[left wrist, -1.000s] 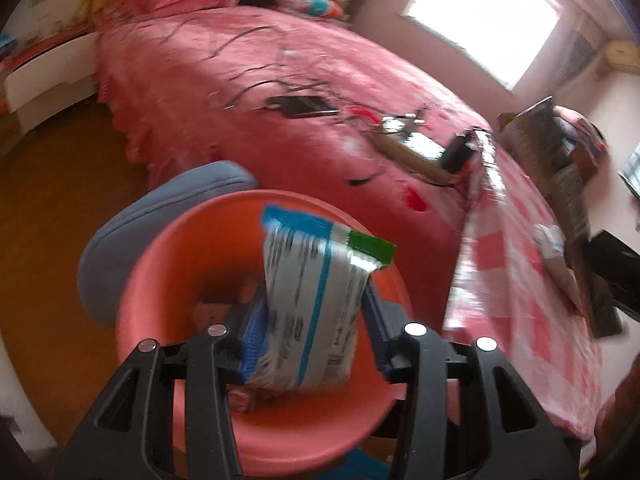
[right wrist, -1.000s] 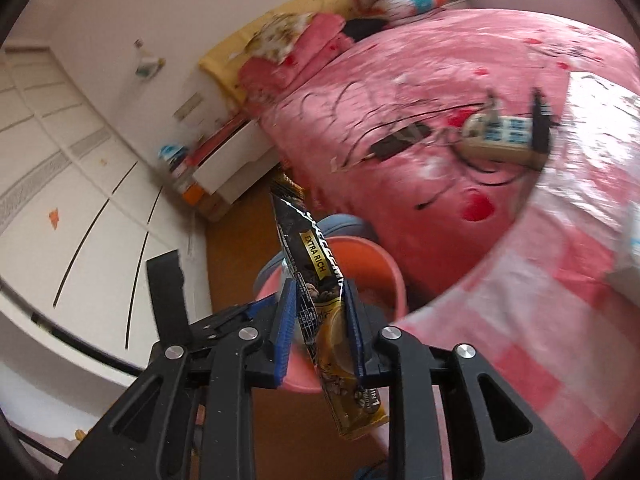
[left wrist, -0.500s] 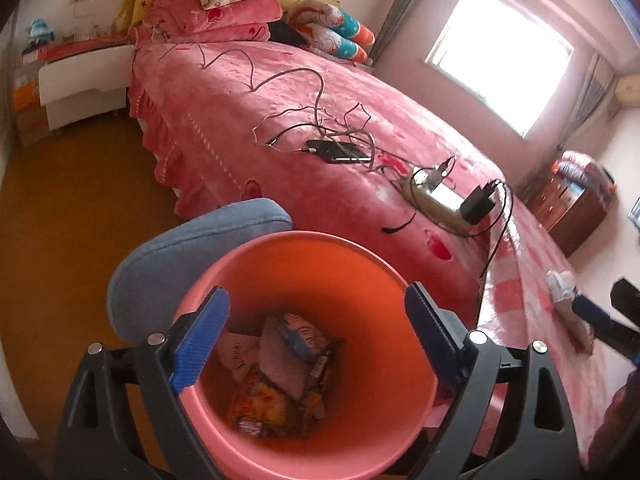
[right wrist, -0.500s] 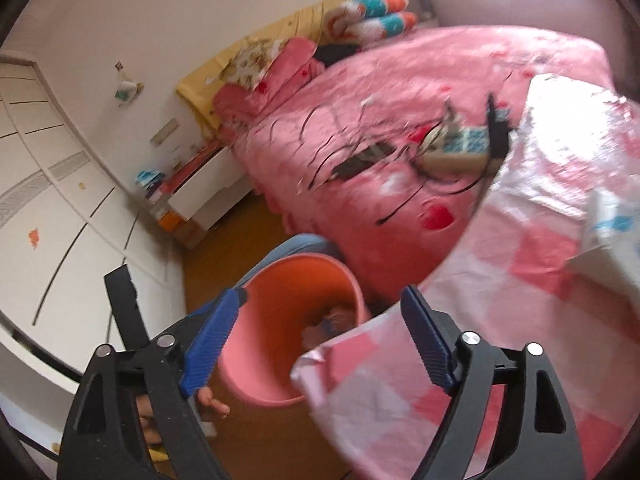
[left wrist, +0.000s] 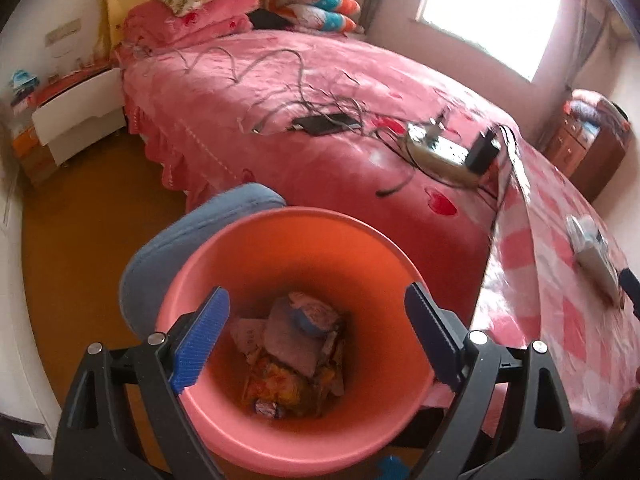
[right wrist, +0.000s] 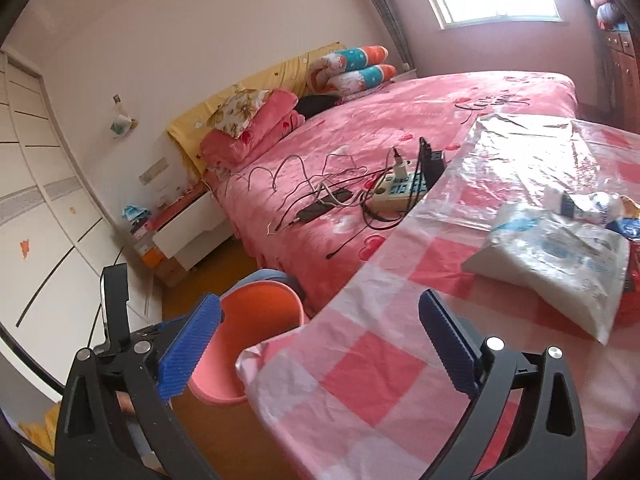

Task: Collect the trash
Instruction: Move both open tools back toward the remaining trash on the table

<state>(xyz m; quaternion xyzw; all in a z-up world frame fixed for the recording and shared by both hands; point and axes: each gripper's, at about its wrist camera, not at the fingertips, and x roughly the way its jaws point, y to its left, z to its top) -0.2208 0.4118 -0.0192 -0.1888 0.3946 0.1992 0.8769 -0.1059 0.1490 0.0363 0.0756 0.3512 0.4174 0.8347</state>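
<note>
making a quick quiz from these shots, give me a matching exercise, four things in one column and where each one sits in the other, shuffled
Things
1. crumpled wrappers
2. black phone
3. white plastic bag
4. blue cushion

Places
A. on the checked tablecloth
B. on the floor behind the orange bin, against its rim
C. at the bottom of the orange bin
D. on the pink bedspread among the cables

Pairs: 1-C, 2-D, 3-A, 4-B
</note>
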